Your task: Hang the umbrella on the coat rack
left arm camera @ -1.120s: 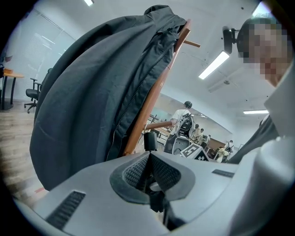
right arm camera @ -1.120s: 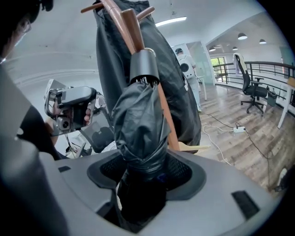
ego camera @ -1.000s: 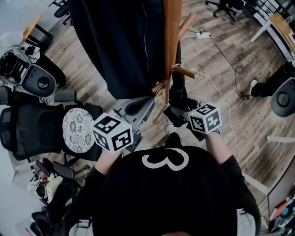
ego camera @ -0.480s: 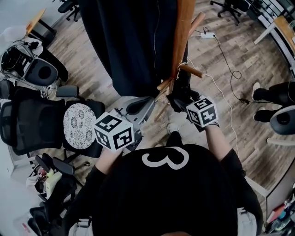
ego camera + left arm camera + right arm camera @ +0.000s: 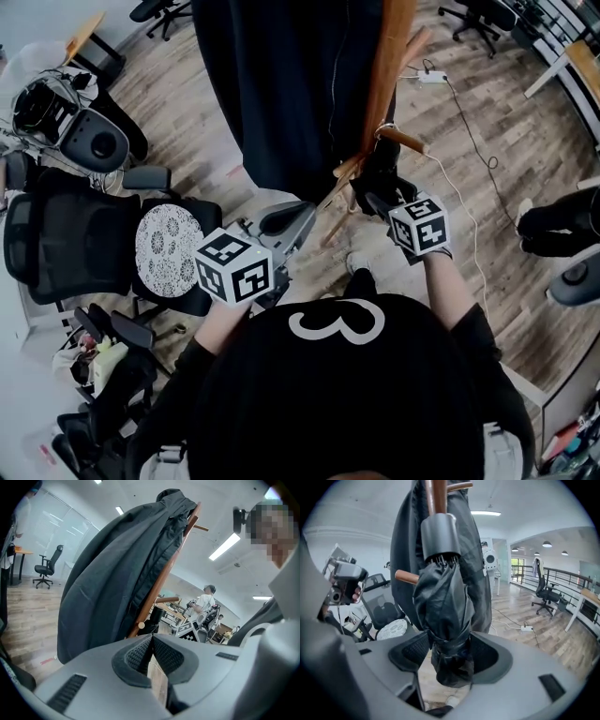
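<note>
Wood floor [image 5: 187,131]; right gripper view alone shows tongs [image 5: 450,656] clamping umbrella [image 5: 443,602]

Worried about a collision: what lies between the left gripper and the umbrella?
In the head view, lower wooden pegs of the coat rack cross that gap; the right gripper clamps the umbrella.

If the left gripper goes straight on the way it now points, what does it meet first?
Likely the coat, or the rack pole right beside it; depth is unclear.
</note>
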